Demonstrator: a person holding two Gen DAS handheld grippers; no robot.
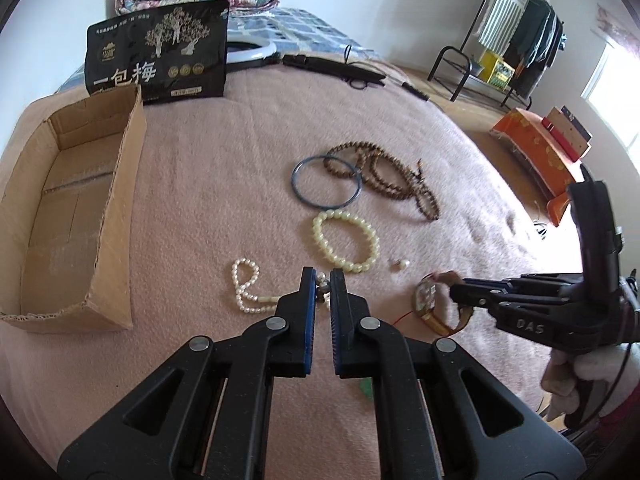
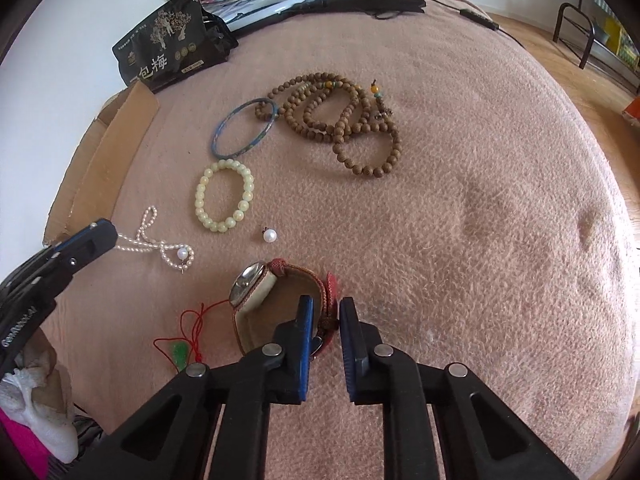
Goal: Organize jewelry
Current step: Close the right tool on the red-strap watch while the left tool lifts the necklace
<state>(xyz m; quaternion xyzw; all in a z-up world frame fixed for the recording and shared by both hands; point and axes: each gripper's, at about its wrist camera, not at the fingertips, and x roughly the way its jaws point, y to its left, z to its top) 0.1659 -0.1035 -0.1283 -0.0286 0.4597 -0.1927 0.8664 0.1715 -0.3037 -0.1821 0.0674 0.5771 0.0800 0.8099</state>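
Note:
Jewelry lies on a pink blanket. My left gripper (image 1: 322, 280) is shut on the white pearl necklace (image 1: 246, 288) at its pendant end; the necklace also shows in the right wrist view (image 2: 160, 246). My right gripper (image 2: 326, 308) is shut on the red strap of a wristwatch (image 2: 256, 288), which also shows in the left wrist view (image 1: 430, 300). A cream bead bracelet (image 2: 224, 196), a blue bangle (image 2: 244, 128), a brown wooden bead string (image 2: 340, 120) and a loose pearl (image 2: 270, 236) lie beyond. An open cardboard box (image 1: 72, 216) stands at the left.
A green pendant on red cord (image 2: 182, 350) lies near the watch. A black snack bag (image 1: 158, 52) stands behind the box. A ring light (image 1: 250, 50) and black cables (image 1: 332, 66) lie at the far edge. A clothes rack (image 1: 516, 36) stands far right.

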